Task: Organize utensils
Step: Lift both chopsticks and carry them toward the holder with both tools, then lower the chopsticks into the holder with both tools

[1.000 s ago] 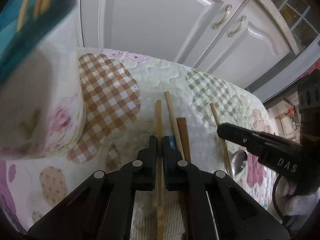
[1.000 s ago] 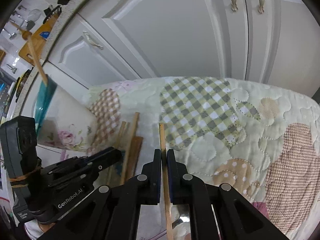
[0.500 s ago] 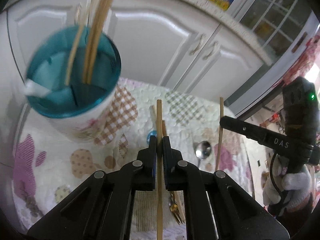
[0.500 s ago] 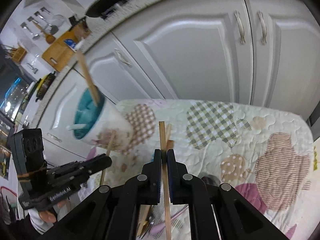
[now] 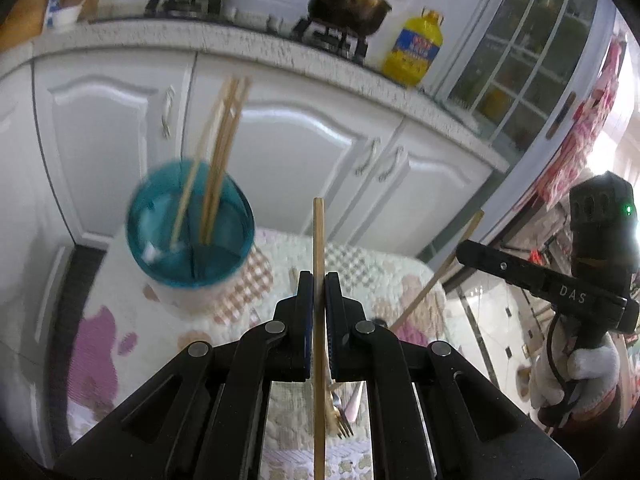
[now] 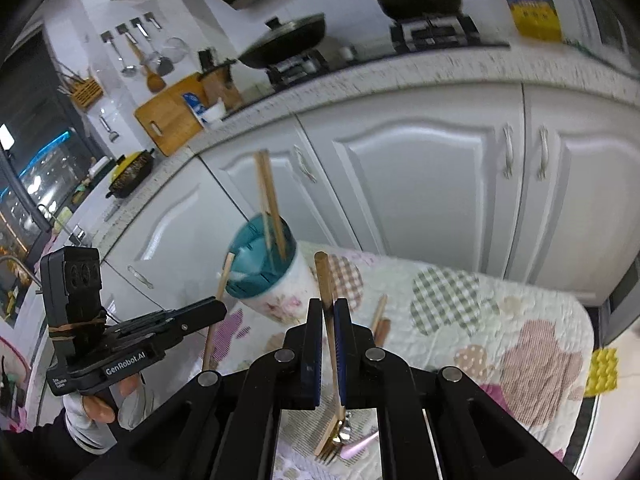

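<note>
My left gripper (image 5: 319, 280) is shut on a wooden chopstick (image 5: 318, 236) and holds it high above the quilted table. My right gripper (image 6: 328, 306) is shut on another wooden chopstick (image 6: 323, 276), also raised. A floral utensil cup with a teal inside (image 5: 190, 236) stands on the table's left, with several chopsticks in it; it also shows in the right wrist view (image 6: 272, 276). Below, a gold fork (image 6: 334, 446), a pink-handled utensil (image 6: 360, 446) and loose chopsticks (image 6: 378, 322) lie on the quilt. The right gripper (image 5: 464, 250) shows in the left wrist view, the left gripper (image 6: 218, 310) in the right wrist view.
White kitchen cabinets (image 5: 304, 140) stand behind the table, with a counter holding pans and a yellow oil bottle (image 5: 414, 52). The patchwork quilt (image 6: 480, 320) covers the table to its right edge.
Both grippers have risen well above the table with their chopsticks. The cup has shifted from close at the left to further below and ahead.
</note>
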`<state>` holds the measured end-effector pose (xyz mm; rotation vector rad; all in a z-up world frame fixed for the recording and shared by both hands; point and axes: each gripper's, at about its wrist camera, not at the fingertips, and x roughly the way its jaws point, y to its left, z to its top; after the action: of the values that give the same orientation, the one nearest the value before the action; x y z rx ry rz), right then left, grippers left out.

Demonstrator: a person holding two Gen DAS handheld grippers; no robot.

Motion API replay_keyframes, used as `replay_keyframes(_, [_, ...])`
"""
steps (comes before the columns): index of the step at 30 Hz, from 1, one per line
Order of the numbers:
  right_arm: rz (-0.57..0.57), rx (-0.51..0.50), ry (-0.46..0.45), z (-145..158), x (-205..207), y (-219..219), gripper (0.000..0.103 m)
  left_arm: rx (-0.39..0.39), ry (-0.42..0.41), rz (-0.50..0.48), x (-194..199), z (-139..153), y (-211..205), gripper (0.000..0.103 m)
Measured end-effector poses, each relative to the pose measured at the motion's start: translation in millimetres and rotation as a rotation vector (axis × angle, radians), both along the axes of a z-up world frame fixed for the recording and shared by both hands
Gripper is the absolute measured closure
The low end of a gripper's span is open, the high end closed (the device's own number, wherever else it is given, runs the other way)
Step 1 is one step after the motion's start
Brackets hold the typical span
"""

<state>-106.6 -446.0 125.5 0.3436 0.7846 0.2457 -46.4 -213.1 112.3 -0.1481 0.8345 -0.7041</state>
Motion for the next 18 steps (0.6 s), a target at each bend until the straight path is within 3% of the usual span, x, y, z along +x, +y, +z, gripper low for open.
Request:
replay_keyframes(11, [0.047, -0.025, -0.148, 73, 31, 21, 0.098, -0.033, -0.167, 0.21, 65, 59, 42, 0.099])
replay_keyframes(18, [0.071, -0.031, -0.209, 105, 66, 37, 0.098, 0.001, -0.266, 0.33, 120, 64, 50, 0.099])
